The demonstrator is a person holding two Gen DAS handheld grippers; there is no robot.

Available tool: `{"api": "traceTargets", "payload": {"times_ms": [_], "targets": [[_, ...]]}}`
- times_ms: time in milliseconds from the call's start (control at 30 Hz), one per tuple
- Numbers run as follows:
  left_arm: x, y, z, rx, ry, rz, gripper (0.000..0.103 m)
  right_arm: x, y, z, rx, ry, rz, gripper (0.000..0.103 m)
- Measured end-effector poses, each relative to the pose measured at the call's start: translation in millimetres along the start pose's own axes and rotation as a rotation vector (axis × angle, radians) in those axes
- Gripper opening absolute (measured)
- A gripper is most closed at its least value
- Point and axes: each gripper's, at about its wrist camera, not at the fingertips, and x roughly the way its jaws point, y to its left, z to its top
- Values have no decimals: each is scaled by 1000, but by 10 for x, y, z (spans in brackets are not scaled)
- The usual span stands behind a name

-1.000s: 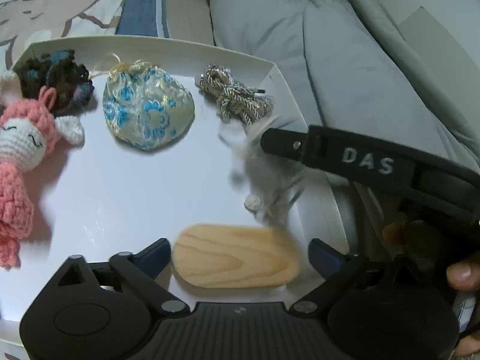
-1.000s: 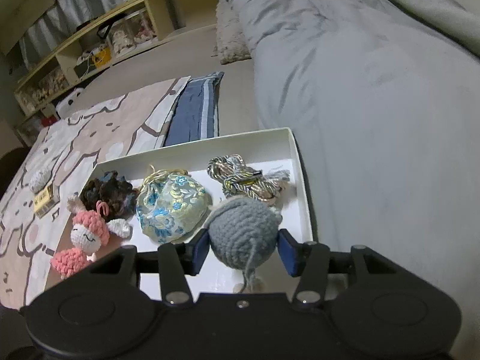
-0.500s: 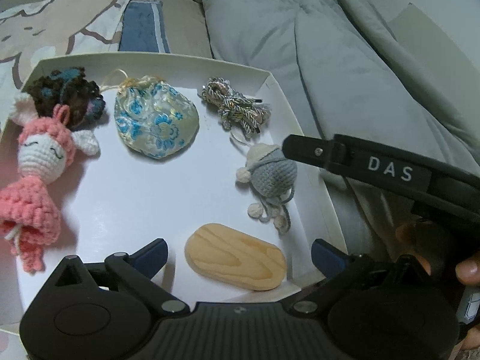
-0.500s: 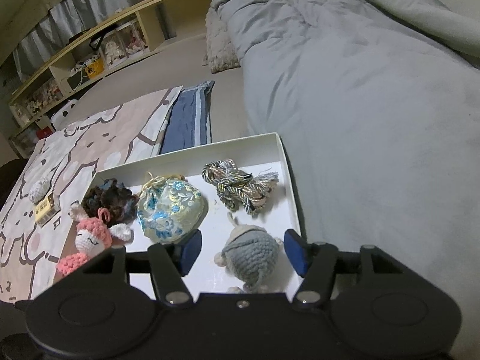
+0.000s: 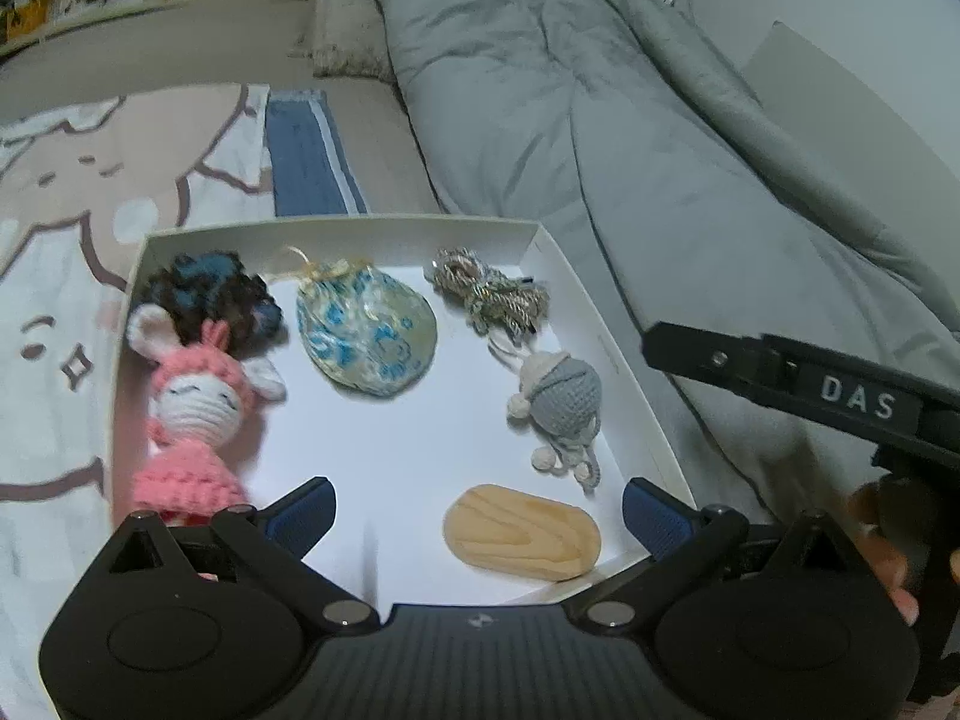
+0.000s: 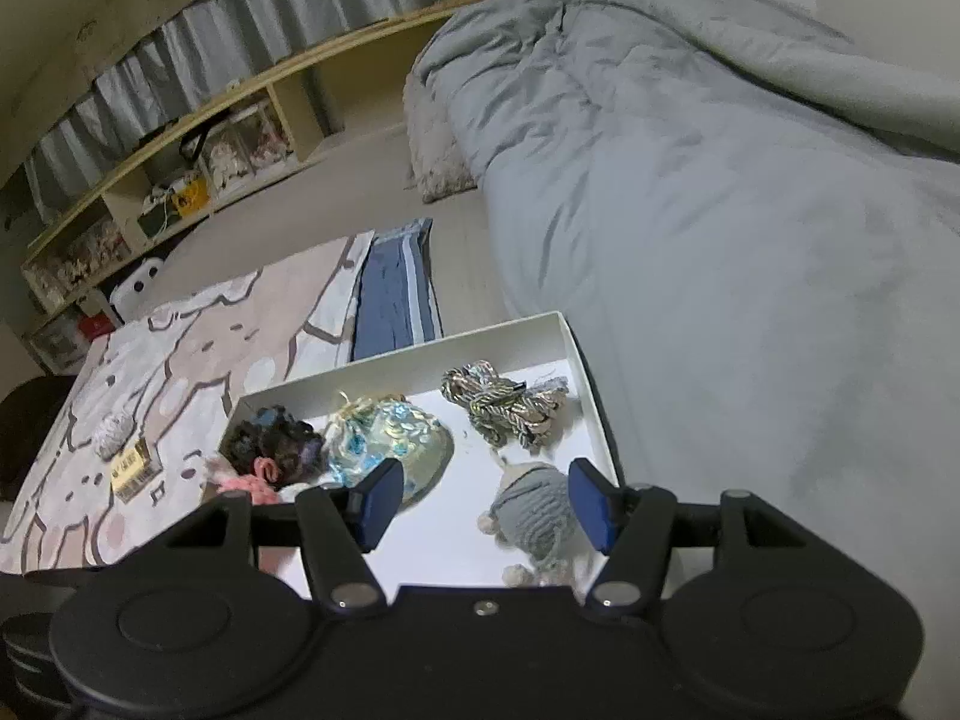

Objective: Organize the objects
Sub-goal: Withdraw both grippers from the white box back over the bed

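A white tray (image 5: pixel 612 354) on the bed holds a grey crochet doll (image 5: pixel 561 393), a wooden oval block (image 5: pixel 522 531), a braided cord bundle (image 5: pixel 492 297), a blue floral pouch (image 5: pixel 366 333), a dark scrunchie (image 5: pixel 210 294) and a pink crochet bunny (image 5: pixel 192 414). My left gripper (image 5: pixel 477 510) is open and empty above the tray's near edge. My right gripper (image 6: pixel 483 501) is open and empty, raised above the grey doll (image 6: pixel 534 516). The tray (image 6: pixel 591 396), cord (image 6: pixel 498 399) and pouch (image 6: pixel 396 432) show in the right wrist view.
A grey duvet (image 6: pixel 720 210) covers the bed to the right of the tray. A patterned blanket (image 6: pixel 180 360) with a small yarn ball (image 6: pixel 114 432) and a yellow tag (image 6: pixel 132 471) lies left. Shelves (image 6: pixel 180 162) stand along the far wall.
My right gripper opened and let the grey doll go onto the tray beside the cord, then lifted back. Both grippers have drawn away from the tray.
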Motion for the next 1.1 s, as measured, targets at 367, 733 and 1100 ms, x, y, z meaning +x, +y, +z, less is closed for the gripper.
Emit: {"api": "traceTargets", "payload": {"times_ms": [367,733,1100], "targets": [[-469,194,-46,68,-80,43,101,-404,298,-151,-15,-54,-71,75],[-801,461,-151,115,-143,54,103,-666,576,-402,-39,-104,-126,94],[-1029,772,-284,190,-226,88,103,-749,768,-653,-49,-123,-183,103]]}}
